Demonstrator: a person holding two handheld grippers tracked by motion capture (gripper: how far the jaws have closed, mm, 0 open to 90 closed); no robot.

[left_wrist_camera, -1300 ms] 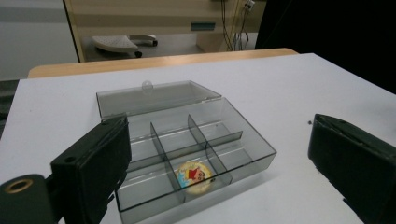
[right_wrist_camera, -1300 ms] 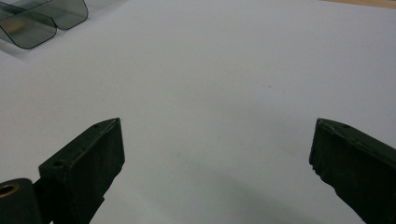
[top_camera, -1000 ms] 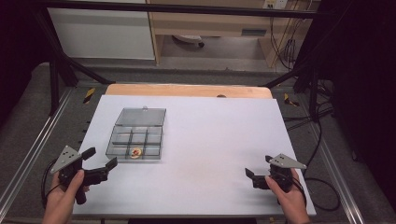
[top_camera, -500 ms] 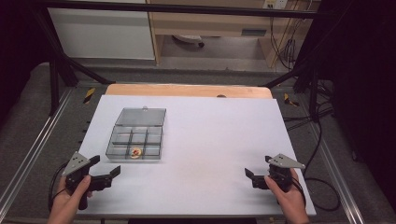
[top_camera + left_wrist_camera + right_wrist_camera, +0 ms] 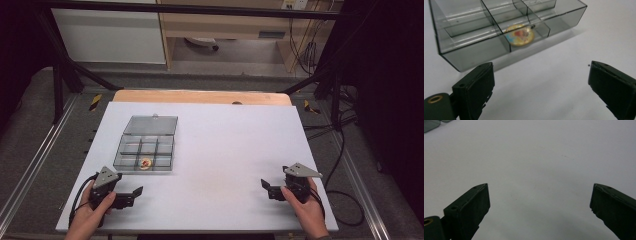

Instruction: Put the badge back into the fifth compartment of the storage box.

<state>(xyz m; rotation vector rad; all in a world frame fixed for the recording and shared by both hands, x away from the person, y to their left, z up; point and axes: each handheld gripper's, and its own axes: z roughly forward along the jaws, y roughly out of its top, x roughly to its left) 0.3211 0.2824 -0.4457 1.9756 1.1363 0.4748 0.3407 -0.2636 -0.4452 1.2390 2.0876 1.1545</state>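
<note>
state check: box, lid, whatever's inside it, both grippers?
compartment box: open, flat on the table
lid: swung back, lying behind the box
round badge: lying flat in a near-row compartment
left gripper: jaws open, empty, near the box
right gripper: jaws open, empty, over bare table

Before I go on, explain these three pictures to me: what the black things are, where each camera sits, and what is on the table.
A person holds a two-jaw tool in each hand: the left hand-held gripper and the right hand-held gripper. One camera looks down from above the table. The other two ride on the tools and look along their black jaws. On the table lies a clear box, its lid open, with a round badge in one near-row compartment. Both tools are open and hold nothing.
</note>
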